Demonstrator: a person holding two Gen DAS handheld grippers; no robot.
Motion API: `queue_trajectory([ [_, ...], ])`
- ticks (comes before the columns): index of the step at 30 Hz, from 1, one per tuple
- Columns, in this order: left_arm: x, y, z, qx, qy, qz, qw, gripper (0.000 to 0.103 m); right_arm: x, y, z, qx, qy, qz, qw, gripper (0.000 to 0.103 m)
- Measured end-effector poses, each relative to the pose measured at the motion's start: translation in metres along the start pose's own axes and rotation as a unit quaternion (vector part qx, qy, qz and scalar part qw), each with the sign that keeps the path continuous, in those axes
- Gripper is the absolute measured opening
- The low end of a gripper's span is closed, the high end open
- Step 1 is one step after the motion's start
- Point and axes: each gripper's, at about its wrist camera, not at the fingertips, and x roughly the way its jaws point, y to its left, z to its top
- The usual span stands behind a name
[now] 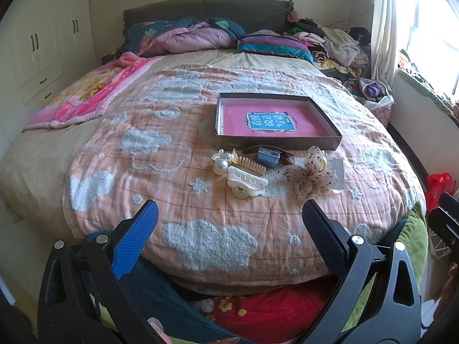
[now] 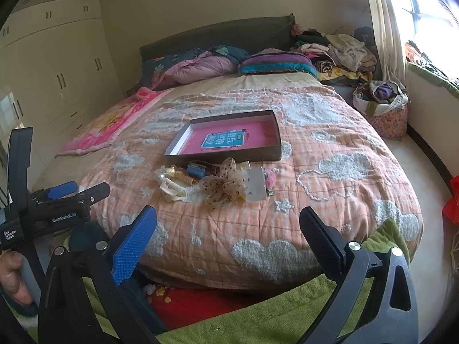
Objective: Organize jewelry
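Observation:
A shallow dark box [image 1: 335, 140] [image 2: 223, 157] with a pink floor and a blue label lies on the peach quilt. In front of it sits a small heap of hair pieces: a cream claw clip [image 1: 247, 182] [image 2: 172, 190], a pearl ornament [image 1: 221, 162], a beige spiral clip [image 1: 252, 166], a small blue clip [image 1: 268, 157] [image 2: 196, 170], a dotted sheer bow [image 1: 311, 173] [image 2: 223, 187] and a clear packet [image 2: 256, 185]. My left gripper [image 1: 229, 210] and right gripper [image 2: 228, 215] both hang open at the bed's near edge, short of the heap, holding nothing.
Pillows and folded bedding lie at the headboard [image 1: 206, 8]. A pink blanket [image 1: 94, 91] covers the bed's left side. Clothes are piled at the far right [image 1: 338, 46], with a fabric basket [image 2: 384, 109] on the floor. Wardrobes [image 1: 43, 43] line the left wall.

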Motion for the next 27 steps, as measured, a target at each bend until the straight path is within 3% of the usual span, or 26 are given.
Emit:
queue_trajectory([
  [27,0.0039,-0.0035,-0.003,0.005,0.003,0.002,1.0,0.094,0.0073,-0.0038,-0.0014,0.011,0.01,0.016,1.0,0.099],
])
